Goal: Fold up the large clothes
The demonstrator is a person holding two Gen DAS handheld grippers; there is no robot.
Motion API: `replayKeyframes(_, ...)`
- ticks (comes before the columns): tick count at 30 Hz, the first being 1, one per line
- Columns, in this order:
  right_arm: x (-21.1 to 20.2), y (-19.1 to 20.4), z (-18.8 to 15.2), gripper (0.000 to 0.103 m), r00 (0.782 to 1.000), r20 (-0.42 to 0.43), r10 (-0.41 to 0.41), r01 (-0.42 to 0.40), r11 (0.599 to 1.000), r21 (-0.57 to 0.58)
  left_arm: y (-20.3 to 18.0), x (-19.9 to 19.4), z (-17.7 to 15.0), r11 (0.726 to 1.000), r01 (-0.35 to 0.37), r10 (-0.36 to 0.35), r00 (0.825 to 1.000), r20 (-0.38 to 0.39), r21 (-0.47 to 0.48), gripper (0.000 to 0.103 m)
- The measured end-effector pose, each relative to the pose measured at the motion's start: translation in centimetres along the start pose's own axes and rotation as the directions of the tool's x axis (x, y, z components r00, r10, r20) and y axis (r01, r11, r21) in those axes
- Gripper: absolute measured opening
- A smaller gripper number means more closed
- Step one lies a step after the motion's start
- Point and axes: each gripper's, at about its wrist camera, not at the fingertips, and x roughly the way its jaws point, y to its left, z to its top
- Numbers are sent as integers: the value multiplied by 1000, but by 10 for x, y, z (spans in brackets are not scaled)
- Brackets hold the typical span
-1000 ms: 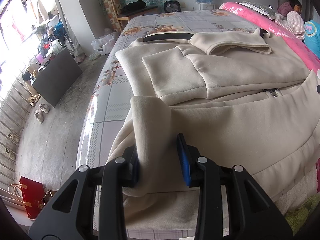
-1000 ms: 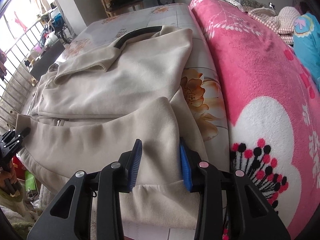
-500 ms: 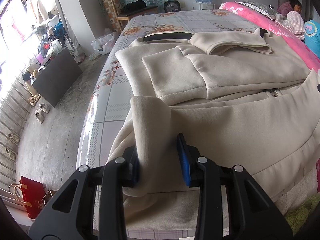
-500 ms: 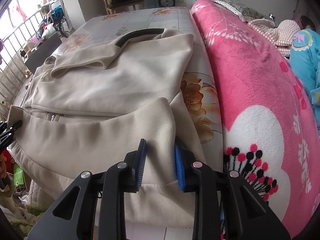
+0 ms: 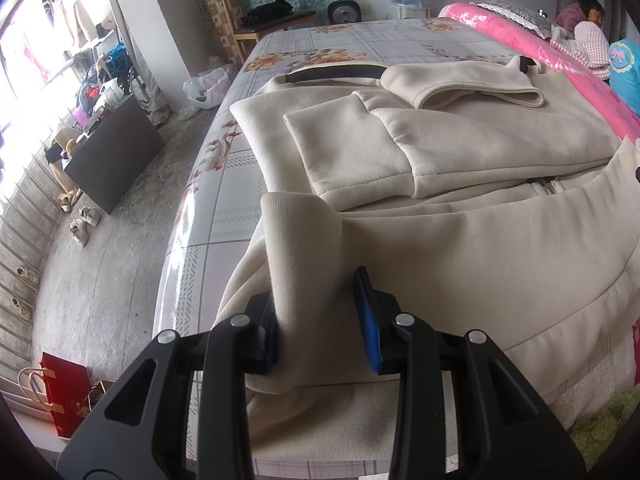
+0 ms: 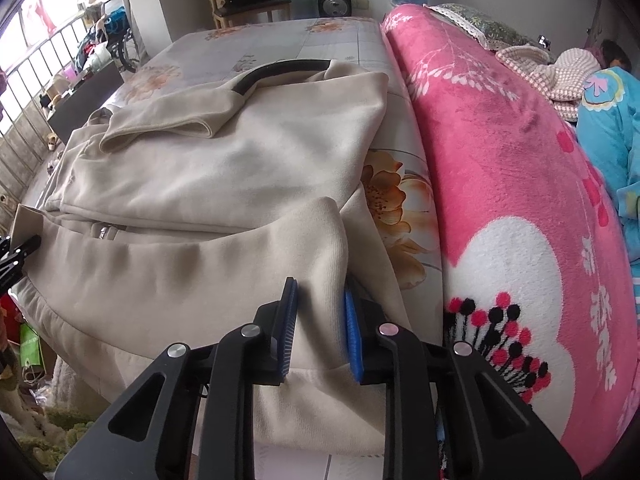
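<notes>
1. Cream jacket (image 5: pixel 460 168) lies spread on the bed (image 5: pixel 360 36), thick fleecy knit w/ a soft matte nap; its near hem edge hangs just over the mattress front.
2. Left gripper (image 5: pixel 316 312): black plastic arms, blue ribbed pads, clamped on a raised fold at the jacket's left hem corner. Ribbed band of the fabric stands up between the jaws, the left pad buried in cloth.
3. Right gripper (image 6: pixel 318 320): same build, jaws have just been closing, and a bunched ridge of hem fabric sits between them. Pads pressing on both sides of it, so it's got the right hem corner pinched.
4. Sleeves are folded in across the chest: one cuff (image 5: pixel 464 88) forms a flat rounded tube w/ a stitched rim, the other sleeve (image 5: pixel 352 152) a squarish flap.
5. Dark collar band (image 6: pixel 280 74) curves at the far end, smooth vs. the fuzzy body.
6. Metal zip pull (image 5: pixel 550 186) peeks out at the centre seam.
7. Bed cover is glossy, printed w/ grid lines & orange flowers (image 6: pixel 388 196).
8. Pink plush blanket (image 6: pixel 500 152) bulges just beside the jacket on the right: deep pile, white petal shape w/ black & red dots.
9. Bare grey concrete floor (image 5: pixel 100 240) on the left, rough & stained; red paper bag (image 5: pixel 64 392) near the bed corner.
</notes>
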Motion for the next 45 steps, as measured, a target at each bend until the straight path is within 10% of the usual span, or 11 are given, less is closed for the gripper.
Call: replayKeyframes(45, 5, 9, -2, 22, 998, 7, -57, 58, 997, -51, 0, 0, 0, 1000, -5, 5, 1000, -1, 2, 32)
